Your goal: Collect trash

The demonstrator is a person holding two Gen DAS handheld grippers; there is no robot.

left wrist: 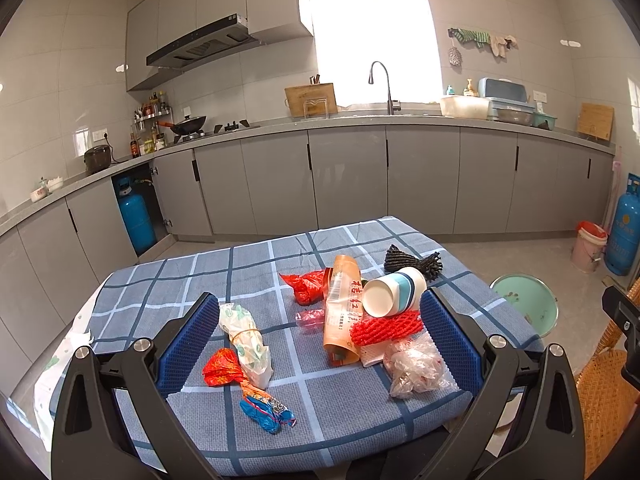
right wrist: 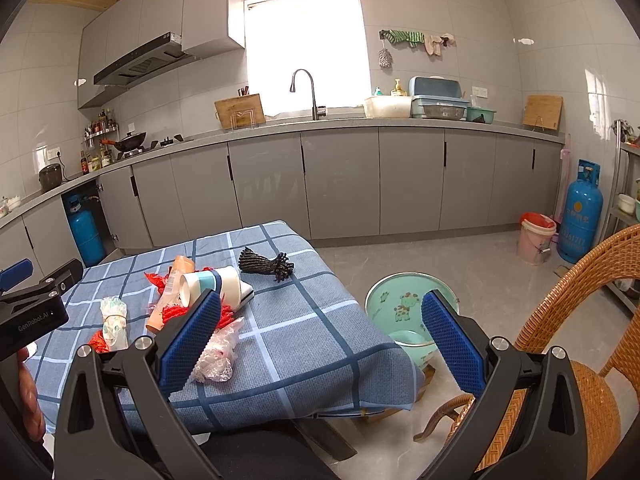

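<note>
The left gripper (left wrist: 318, 338) is being held wide open above the near part of the surface (left wrist: 168, 280), and nothing is being gripped by it. Most of the trash is lying between its two blue pads: a white bag tied with a rubber band (left wrist: 244, 342) near the left pad, a red and blue wrapper (left wrist: 248, 390) just in front of that bag, an orange packet (left wrist: 340, 308) in the middle, a red net (left wrist: 386, 328) and a clear crumpled bag (left wrist: 416, 364) close to the right pad. A paper cup (left wrist: 394, 292) is lying on its side on the orange packet and the net, with its mouth turned toward the camera. A red bag (left wrist: 306, 286) is lying behind the packet, and a dark bundle of cord (left wrist: 412, 262) is resting further back, near the far right corner.

The right gripper (right wrist: 320, 338) is also being held wide open and empty, off the right edge of the surface, above the floor (right wrist: 460, 256). The trash is lying to its left; its left pad is covering part of the net in the view.

A green basin (right wrist: 400, 300) is standing on the floor beside the surface; a smaller green bowl (right wrist: 410, 342) is lying in it. A pink bucket (right wrist: 536, 240) is standing far back near a blue gas bottle (right wrist: 580, 216).

The surface is being covered by a blue checked cloth. A wicker chair (right wrist: 580, 360) is standing at the right, and grey kitchen cabinets (right wrist: 340, 180) are running along the wall.
</note>
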